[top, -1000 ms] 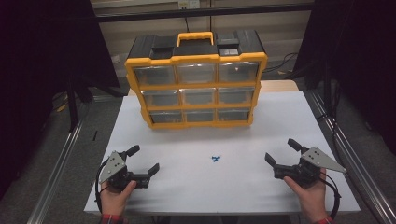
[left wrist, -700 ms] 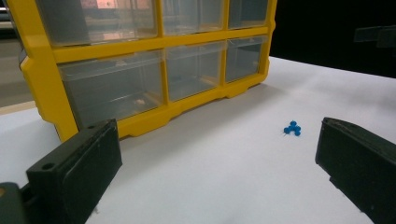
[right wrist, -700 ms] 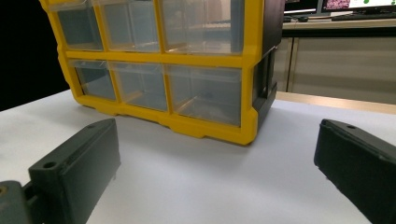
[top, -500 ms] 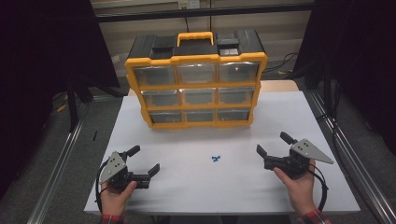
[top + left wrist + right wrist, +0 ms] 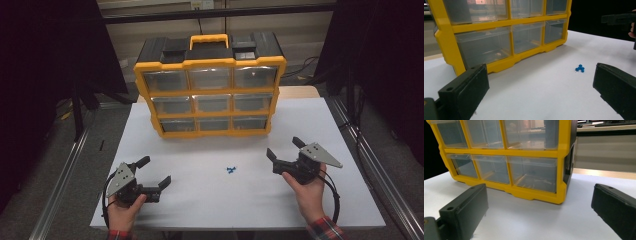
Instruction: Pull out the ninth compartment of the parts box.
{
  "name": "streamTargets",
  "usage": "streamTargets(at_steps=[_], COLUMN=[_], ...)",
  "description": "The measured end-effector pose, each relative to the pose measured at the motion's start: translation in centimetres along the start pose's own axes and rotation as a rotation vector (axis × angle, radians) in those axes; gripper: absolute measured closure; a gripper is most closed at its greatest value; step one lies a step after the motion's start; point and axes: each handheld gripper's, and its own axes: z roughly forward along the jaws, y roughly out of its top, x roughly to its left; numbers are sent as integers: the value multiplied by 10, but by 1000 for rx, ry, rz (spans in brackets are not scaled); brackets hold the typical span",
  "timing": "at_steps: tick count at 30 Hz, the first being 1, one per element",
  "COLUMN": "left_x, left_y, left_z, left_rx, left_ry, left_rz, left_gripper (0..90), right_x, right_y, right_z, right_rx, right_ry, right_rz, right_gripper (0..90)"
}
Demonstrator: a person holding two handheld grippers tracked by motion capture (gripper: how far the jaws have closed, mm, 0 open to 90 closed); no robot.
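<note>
Since a moment ago, the right gripper (image 5: 284, 148) has slid toward ten o'clock, jaws spread, nearer the small blue plastic pins (image 5: 231, 170) on the white table (image 5: 325, 125). Left gripper (image 5: 155, 171) rests spread at seven o'clock. Its view shows the pins (image 5: 580, 68); the right gripper view shows the yellow clear-drawer organizer (image 5: 534, 192).

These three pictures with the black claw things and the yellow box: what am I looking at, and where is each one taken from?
No robot here: a person holds a two-jaw tool in each hand. The high view looks down on a white table. At its left is the left gripper, at its right the right gripper; both are open and hold nothing.

The other two pictures come from small cameras riding on those tools, so the black blocks at the bottom corners are each tool's own jaws. The left gripper view looks across the table at a small cluster of blue pieces, too small to identify, which lies between the two tools. The right gripper view faces the yellow drawer cabinet, which stands at the back of the table and has nine clear drawers.
</note>
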Motion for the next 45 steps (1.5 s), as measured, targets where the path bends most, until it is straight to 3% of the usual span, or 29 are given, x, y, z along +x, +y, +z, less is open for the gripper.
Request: streamTargets(at_steps=[8, 10, 12, 13, 25, 36, 45], left_x=[1, 2, 1, 2, 1, 1, 1], left_y=[0, 0, 0, 0, 0, -1, -1], left_z=[0, -1, 0, -1, 0, 1, 1], left_rx=[6, 23, 12, 23, 7, 10, 11], left_ry=[-7, -11, -7, -10, -8, -10, -14], left_rz=[9, 37, 20, 39, 14, 18, 16], left_gripper=[2, 2, 2, 2, 2, 2, 2], right_x=[7, 9, 10, 11, 18, 18, 23], right_y=[0, 0, 0, 0, 3, 6, 12], right_z=[11, 14, 15, 17, 33, 43, 51], right_rx=[6, 14, 13, 13, 17, 10, -1], right_ry=[-19, -34, -33, -36, -65, -107, -99], right_rz=[-13, -12, -5, -1, 3, 3, 0], right_gripper=[3, 3, 3, 3, 3, 6, 3])
